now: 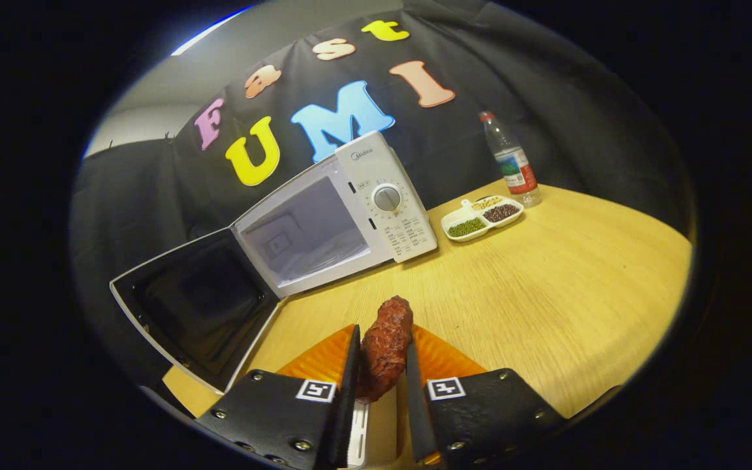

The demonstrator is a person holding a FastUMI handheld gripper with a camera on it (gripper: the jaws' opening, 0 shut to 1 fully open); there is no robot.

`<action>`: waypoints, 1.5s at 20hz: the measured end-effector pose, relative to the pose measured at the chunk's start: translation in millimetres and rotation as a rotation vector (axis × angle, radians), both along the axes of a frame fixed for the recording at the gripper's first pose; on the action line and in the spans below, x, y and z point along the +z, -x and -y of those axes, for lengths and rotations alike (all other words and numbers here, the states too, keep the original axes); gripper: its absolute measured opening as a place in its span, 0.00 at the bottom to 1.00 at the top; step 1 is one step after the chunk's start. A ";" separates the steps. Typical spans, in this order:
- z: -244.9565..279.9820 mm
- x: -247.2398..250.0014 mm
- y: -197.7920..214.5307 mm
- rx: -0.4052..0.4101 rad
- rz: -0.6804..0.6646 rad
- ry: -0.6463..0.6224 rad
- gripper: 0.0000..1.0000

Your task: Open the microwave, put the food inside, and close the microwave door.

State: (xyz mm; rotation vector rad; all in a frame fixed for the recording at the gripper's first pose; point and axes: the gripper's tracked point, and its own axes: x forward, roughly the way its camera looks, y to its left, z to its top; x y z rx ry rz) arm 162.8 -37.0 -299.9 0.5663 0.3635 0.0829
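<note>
From the gripper view, you have the microwave [330, 215] standing on the worktop [546, 281] with its door [200, 307] swung fully aside, hinged on the far side from the dial panel, so the pale cavity faces you with nothing across its mouth. That leaves the opening step done and a straight path in for the food.

The food [386, 346], a dark reddish sausage-shaped piece, sits lengthwise between the fingers, its far end sticking out past the tips toward the microwave. Holding it end-on like that should let you slide it in without turning your wrist.

Your tool [379, 375] is closed down to a narrow gap and clamped on the food, both fingers pressing its sides. It appears lifted clear of the worktop, though I can't be certain.

Well apart, beyond the microwave's dial side, a divided dish [480, 219] of beans and a water bottle [512, 160] stand out of your way.
</note>
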 end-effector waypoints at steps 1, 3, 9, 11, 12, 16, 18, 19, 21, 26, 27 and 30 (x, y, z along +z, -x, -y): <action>-0.6 2.5 -3.6 0.002 0.015 -0.061 0.30; -4.3 21.5 -1.9 0.008 0.060 -0.231 0.13; 1.8 25.3 -1.7 -0.021 0.053 -0.233 0.13; 5.5 35.0 -0.6 -0.034 0.068 -0.211 0.13; 5.2 42.5 1.4 -0.027 0.078 -0.203 0.13; -12.7 75.4 -3.6 -0.004 0.108 -0.171 0.13; -26.2 87.3 -16.2 0.012 0.112 -0.168 0.13; -33.3 93.3 -22.3 0.020 0.115 -0.167 0.13; -50.1 103.5 -41.9 0.029 0.122 -0.149 0.13; -96.4 124.1 -102.0 0.036 0.160 -0.125 0.13; -102.7 125.0 -118.3 0.025 0.166 -0.118 0.13; -115.5 115.9 -171.6 -0.034 0.145 -0.113 0.13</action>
